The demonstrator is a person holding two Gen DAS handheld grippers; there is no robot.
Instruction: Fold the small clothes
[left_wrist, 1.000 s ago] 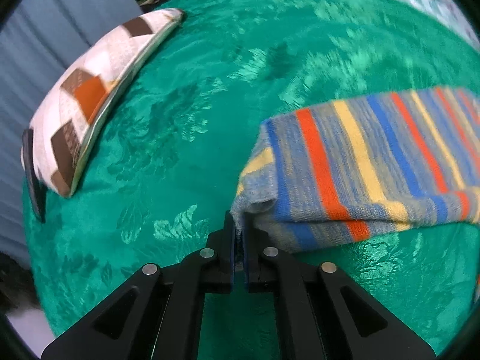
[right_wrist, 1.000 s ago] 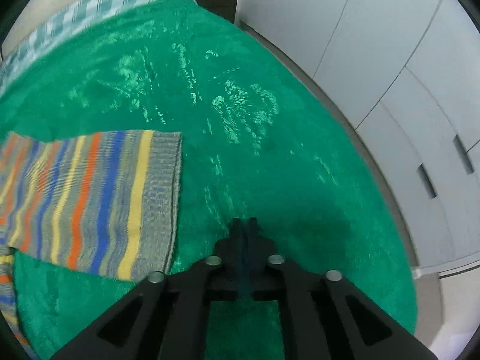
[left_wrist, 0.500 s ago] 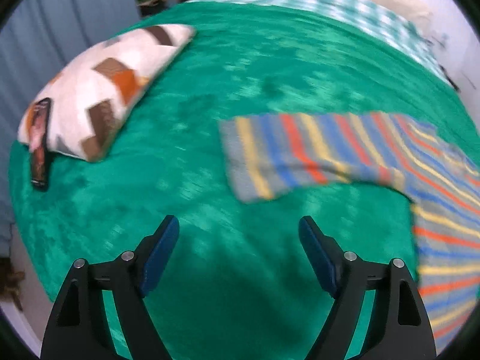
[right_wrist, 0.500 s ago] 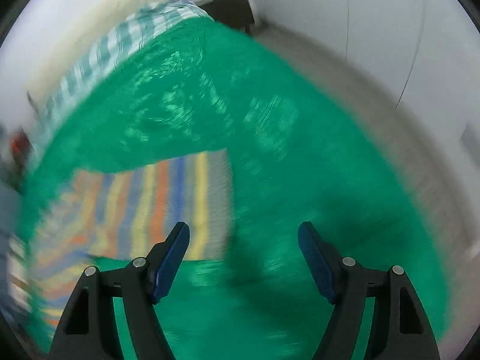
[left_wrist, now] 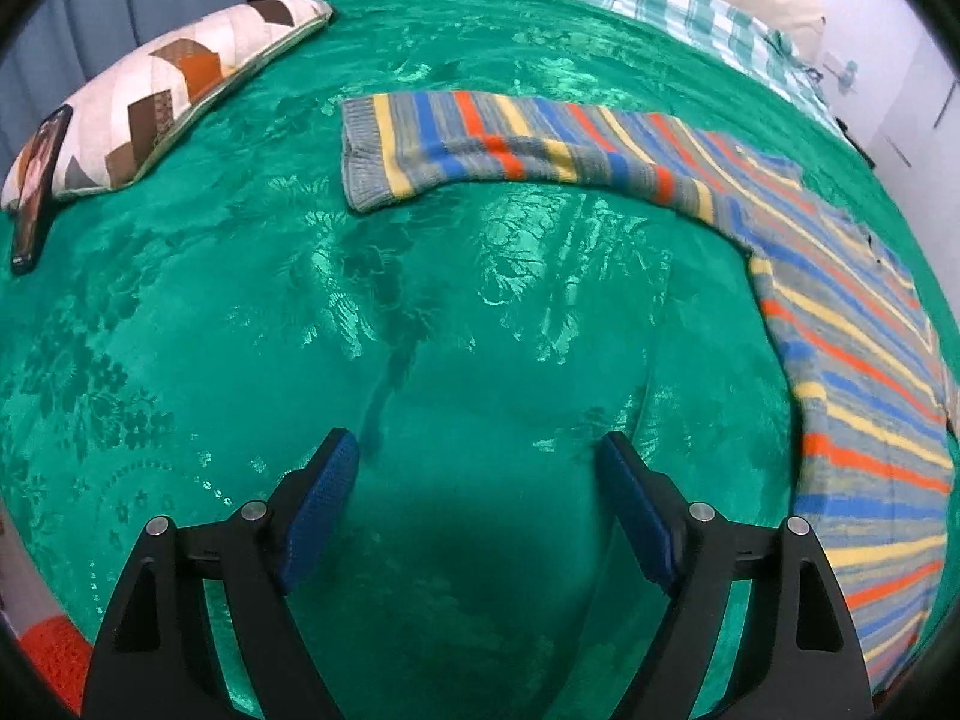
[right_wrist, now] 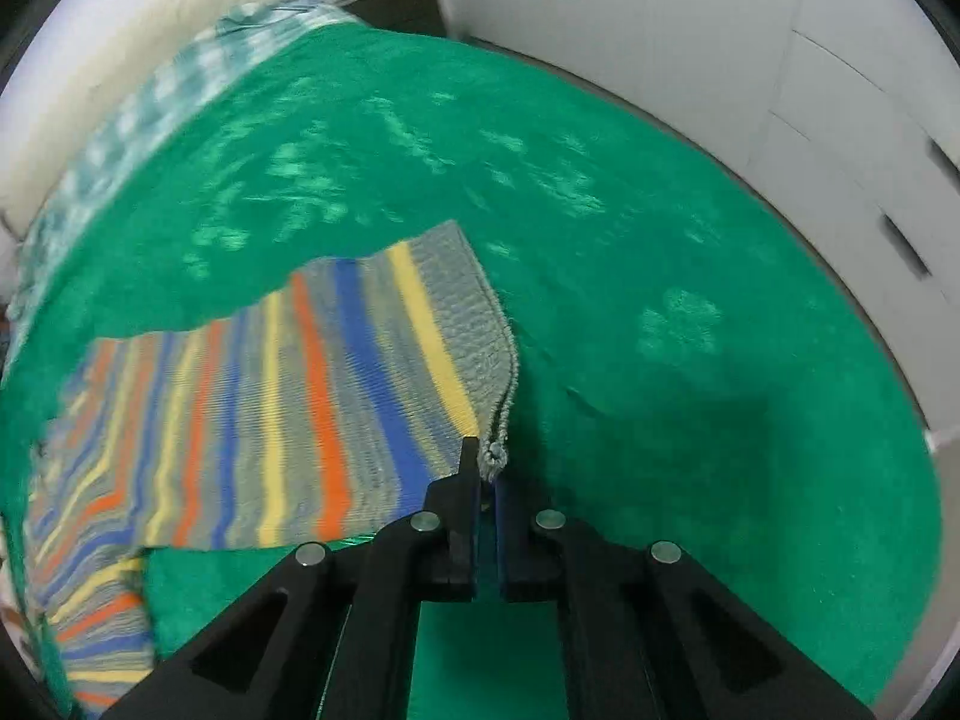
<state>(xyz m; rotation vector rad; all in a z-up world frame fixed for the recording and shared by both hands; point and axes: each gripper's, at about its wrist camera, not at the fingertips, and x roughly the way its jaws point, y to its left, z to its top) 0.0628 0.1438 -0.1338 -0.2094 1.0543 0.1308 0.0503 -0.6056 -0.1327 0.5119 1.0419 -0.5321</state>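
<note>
Tongs in my left hand (left_wrist: pixel 477 483) are standing wide apart with nothing between the blue pads (left_wrist: pixel 321 498), hanging over the bare green bedspread (left_wrist: pixel 240 312). In this left wrist view the striped sweater (left_wrist: pixel 840 324) is lying flat on the bed, its left sleeve (left_wrist: pixel 474 144) stretching out toward the patterned cushion (left_wrist: pixel 162 90), well apart from my pads. I think I am needing to bring these tongs to the cuff and take it by the edge, both layers together.

From the right wrist view, my right tongs (right_wrist: pixel 487 468) are pressing together on the grey cuff (right_wrist: pixel 480 324) of the other sleeve, at its near corner, having just been closing on it. The bite looks small, only the corner. To fold well I am judging I should lift low and carry the sleeve slowly across the body of the sweater, so the corner is not slipping out and the knit is not stretching.
</note>
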